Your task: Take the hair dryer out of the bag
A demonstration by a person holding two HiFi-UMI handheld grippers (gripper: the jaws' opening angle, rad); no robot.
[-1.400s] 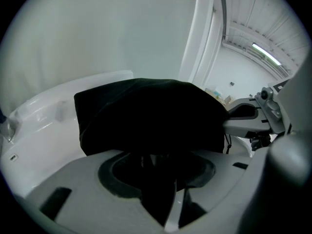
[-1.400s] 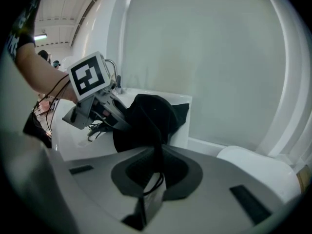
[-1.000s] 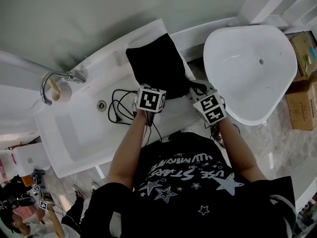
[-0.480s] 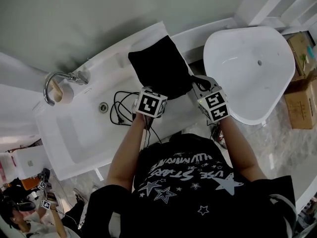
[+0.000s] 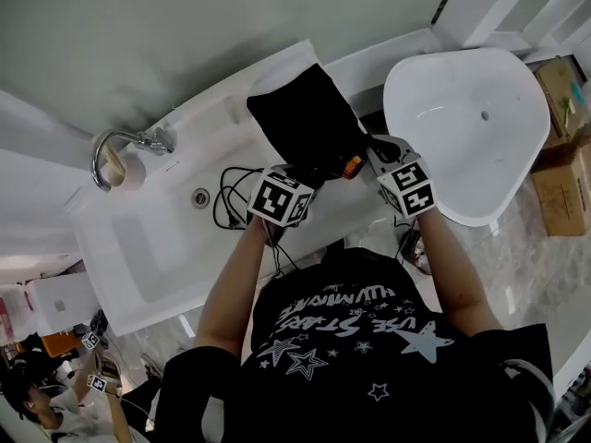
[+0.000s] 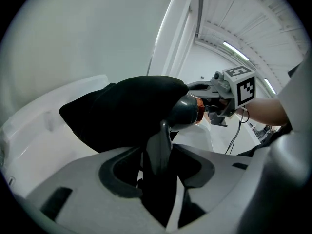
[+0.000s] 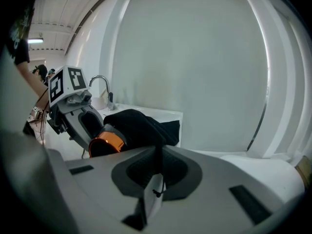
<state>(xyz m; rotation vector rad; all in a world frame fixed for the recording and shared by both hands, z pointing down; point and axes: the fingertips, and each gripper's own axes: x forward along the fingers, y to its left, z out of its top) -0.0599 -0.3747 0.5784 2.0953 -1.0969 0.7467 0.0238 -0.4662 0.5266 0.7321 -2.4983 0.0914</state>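
The black cloth bag (image 5: 309, 123) lies on the white counter between the two basins. Out of its near mouth sticks the grey hair dryer (image 6: 187, 112), its orange-ringed end (image 5: 349, 166) showing. My left gripper (image 6: 158, 152) is shut on the dryer's dark handle, which stands upright between the jaws. In the head view the left gripper (image 5: 286, 190) sits just in front of the bag. My right gripper (image 7: 157, 172) is shut on a thin black fold of the bag's edge, at the right of the mouth (image 5: 388, 160). The dryer's body is still partly hidden inside the bag (image 7: 141, 123).
A rectangular white sink (image 5: 166, 238) with a chrome tap (image 5: 115, 146) lies to the left; a black cable (image 5: 231, 201) coils on its rim. A large white round basin (image 5: 462, 109) is to the right. Cardboard boxes (image 5: 563, 146) stand on the floor far right.
The hair dryer's orange end has come out of the bag's mouth, where earlier only black cloth showed. My left gripper has drawn back and up with the handle; the right one rose slightly.
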